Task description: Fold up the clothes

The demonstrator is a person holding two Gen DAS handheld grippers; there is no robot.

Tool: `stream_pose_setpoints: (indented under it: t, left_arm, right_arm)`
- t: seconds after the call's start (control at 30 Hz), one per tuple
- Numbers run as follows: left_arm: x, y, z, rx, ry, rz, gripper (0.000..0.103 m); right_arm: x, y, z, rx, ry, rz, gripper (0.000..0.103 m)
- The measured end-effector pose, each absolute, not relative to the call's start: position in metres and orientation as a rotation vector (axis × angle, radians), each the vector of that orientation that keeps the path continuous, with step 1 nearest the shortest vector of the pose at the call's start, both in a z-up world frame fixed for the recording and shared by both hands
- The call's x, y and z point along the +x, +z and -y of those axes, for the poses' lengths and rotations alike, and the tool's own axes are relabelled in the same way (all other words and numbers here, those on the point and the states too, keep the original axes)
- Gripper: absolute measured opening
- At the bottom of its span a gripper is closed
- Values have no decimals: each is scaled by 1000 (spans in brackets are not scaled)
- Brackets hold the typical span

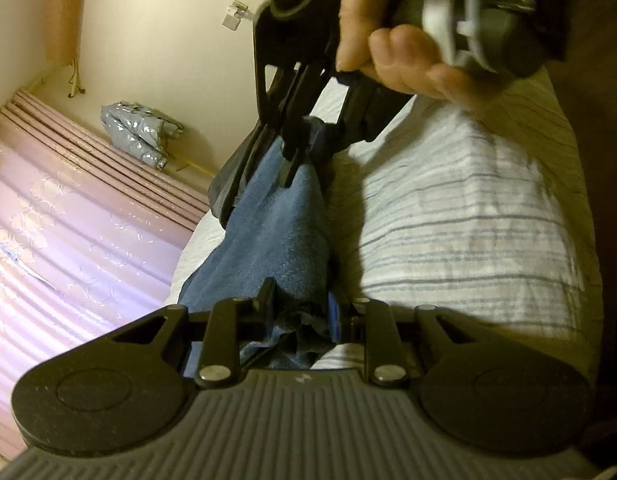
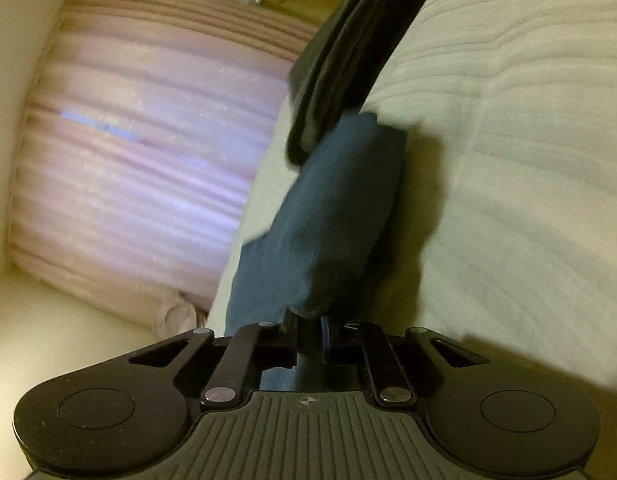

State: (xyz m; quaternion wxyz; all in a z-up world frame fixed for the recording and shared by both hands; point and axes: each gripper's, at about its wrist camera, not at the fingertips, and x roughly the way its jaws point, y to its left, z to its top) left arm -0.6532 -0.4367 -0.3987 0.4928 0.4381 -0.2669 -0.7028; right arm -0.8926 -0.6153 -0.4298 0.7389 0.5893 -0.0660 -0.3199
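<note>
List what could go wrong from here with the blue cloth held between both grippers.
The right gripper pinches only a thin edge of the blue cloth; it could slip free. The dark garment lies touching the cloth and might get dragged along. The left gripper holds a bunched wad, so the fold may crease.

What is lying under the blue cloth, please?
Under the blue cloth is the striped white bedcover, with a dark garment at its far end. What the cloth itself covers cannot be seen.
</note>
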Motion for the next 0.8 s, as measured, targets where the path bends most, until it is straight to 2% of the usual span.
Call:
stream_pose_setpoints:
  t: [0.13,0.17,0.27,0.5,0.53,0.57,0.8]
  left_arm:
    - [-655,-403,434,1058,-1695,627,21]
    - [-656,-405,433,1059,-1690,630,21]
    - [-659,-404,435,1058,-1683,618,21]
    - [-659,-405,436,1042,-1681,597,21]
    - [-659,-405,436,1041,-1682,596,21]
    - [-658,-405,437,1039,-1684,596,21]
    - [-658,-408,437,1031,-1703,587,21]
  right_arm:
    - [-892,-415,615,1203,-696,40,11]
    - [-893,-415,613,1212,-694,40,20]
    - [-894,-421,598,1238,-676,67,37]
    - [-868,-439,572,1264,-584,61,37]
    - [-866,-438,576,1264,-587,56,32]
    - [-864,-438,580,1265,-591,52,14]
    - [-871,-439,601,1316,-630,70,14]
